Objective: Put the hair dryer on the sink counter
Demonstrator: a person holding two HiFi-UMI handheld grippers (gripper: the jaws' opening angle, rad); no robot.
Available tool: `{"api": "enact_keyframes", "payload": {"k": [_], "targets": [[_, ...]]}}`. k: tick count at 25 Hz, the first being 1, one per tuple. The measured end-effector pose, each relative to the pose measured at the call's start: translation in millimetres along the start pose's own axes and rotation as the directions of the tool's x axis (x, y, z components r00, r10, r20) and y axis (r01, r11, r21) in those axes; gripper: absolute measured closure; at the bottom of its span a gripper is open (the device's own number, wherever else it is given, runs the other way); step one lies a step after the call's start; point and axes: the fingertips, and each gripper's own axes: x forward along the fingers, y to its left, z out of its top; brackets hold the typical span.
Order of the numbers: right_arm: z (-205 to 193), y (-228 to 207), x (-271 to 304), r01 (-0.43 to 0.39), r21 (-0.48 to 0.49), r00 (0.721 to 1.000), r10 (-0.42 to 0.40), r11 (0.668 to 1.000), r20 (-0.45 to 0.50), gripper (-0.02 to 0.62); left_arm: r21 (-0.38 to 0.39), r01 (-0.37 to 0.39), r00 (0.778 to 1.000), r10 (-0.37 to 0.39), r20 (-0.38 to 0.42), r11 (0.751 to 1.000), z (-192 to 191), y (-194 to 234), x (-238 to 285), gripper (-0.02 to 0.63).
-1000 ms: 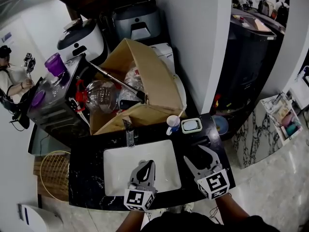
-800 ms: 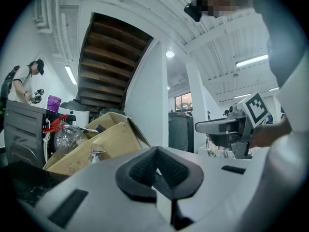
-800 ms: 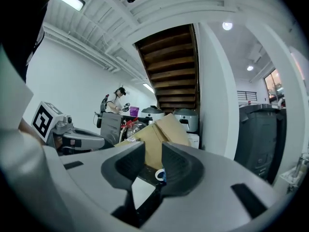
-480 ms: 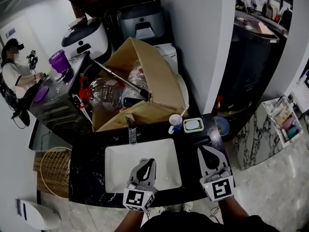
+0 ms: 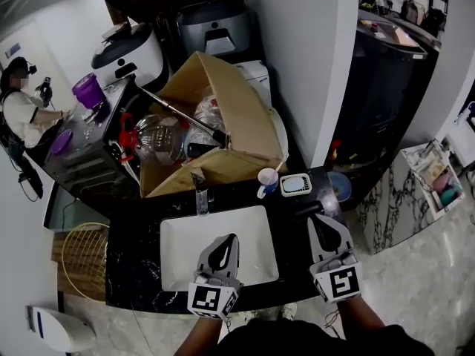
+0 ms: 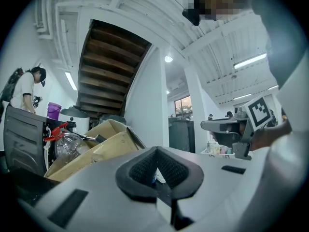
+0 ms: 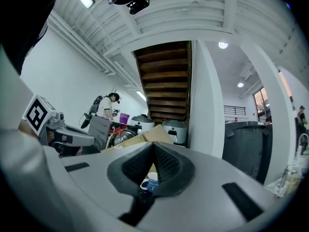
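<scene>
Right gripper [image 5: 320,221] — spread wide earlier — now closed.

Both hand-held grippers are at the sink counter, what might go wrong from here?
The shut right hand-held gripper points at the cup and soap dish; pushing forward might topple the cup. The open box crowds the back edge of the counter, so a bump there may spill its clutter.
</scene>
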Motion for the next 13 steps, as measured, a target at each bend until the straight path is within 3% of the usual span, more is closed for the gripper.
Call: {"api": "enact_keyframes", "payload": {"k": [5,9,13], "targets": [[0.4,12.2,1.1,-0.019,-0.06,1.0,0.018,0.998,-0.013,0.597,0.052,-0.012,1.0,0.012,-0.009,0.999,2.3,-3.0,-2.3,0.611],[-1.6,11.8,1.8,-0.007,-0.037,1.0,0.006,0.999,-0.019,0.597,0.102,-0.063,0.998,0.061,0.021,0.993,12.8,10.9,-3.5,0.611],[-4.0,8.4,1.0,0.01,-0.002,1.0,-0.01,1.0,-0.024,0.597,0.105,-0.078,0.996,0.074,0.043,0.991,23.3,20.5,-4.5,0.611]]}}
